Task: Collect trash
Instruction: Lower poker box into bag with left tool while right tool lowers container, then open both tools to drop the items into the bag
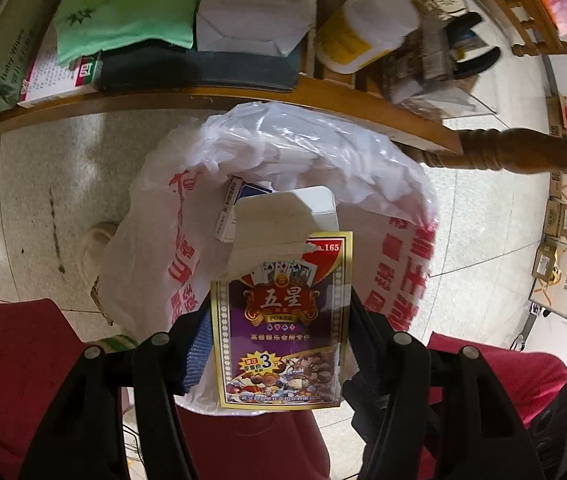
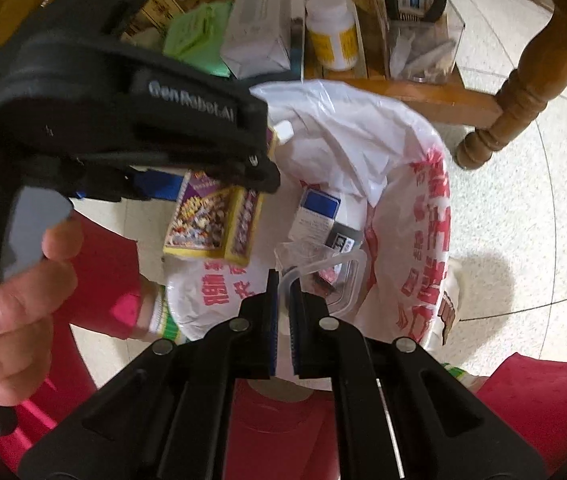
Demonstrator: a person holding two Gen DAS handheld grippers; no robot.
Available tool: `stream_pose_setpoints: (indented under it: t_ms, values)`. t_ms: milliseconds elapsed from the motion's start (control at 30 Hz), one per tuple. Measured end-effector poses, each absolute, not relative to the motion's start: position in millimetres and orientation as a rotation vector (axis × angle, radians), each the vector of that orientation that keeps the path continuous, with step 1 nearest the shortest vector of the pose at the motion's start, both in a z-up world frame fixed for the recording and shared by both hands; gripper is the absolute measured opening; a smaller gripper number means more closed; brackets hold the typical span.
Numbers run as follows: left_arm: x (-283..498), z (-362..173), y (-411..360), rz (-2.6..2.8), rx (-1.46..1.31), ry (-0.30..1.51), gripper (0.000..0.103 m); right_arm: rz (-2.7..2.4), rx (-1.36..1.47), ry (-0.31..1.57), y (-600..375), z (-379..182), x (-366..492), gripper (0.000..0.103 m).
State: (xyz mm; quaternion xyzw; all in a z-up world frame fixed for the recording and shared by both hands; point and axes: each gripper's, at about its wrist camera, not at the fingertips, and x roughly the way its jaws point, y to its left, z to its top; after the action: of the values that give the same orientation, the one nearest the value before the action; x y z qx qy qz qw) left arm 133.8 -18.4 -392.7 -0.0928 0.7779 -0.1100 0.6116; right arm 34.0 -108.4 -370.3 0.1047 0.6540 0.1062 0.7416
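L claw (image 1: pixel 279 320) gripping card box (image 1: pixel 283 320), R claw (image 2: pixel 283 300) clamping plastic tray (image 2: pixel 323 276), above bag (image 1: pixel 155 264)

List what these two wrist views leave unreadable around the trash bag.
- Left wrist view: the white plastic trash bag with red print has its bottom hidden behind the purple playing-card box in the left gripper.
- Right wrist view: the clear plastic container pinched by the right gripper shows blurred, unidentifiable contents.
- Right wrist view: the blue-and-white carton bears print too small to read.
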Motion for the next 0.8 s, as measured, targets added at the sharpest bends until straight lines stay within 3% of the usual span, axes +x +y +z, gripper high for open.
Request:
stream_pose_setpoints:
  t_ms: [400, 467, 533, 567, 800]
  values:
    - [138, -420, -21, -0.233, -0.239, 1.862, 0.059, 0.246, 0.24, 1.477, -102, -390, 37, 0.006]
    - [139, -425, -19, -0.221, -0.252, 1.884, 0.07, 0.244, 0.239, 1.474, -102, -388, 37, 0.016]
    - [139, -427, -16, -0.203, -0.262, 1.887, 0.075, 0.237, 0.239, 1.467, -103, -386, 38, 0.036]
    - [139, -427, -15, -0.194, -0.254, 1.888, 0.078, 0.233, 0.24, 1.464, -104, -386, 38, 0.039]
    - [139, -421, -16, -0.195, -0.225, 1.875, 0.08, 0.236, 0.257, 1.457, -107, -381, 38, 0.041]
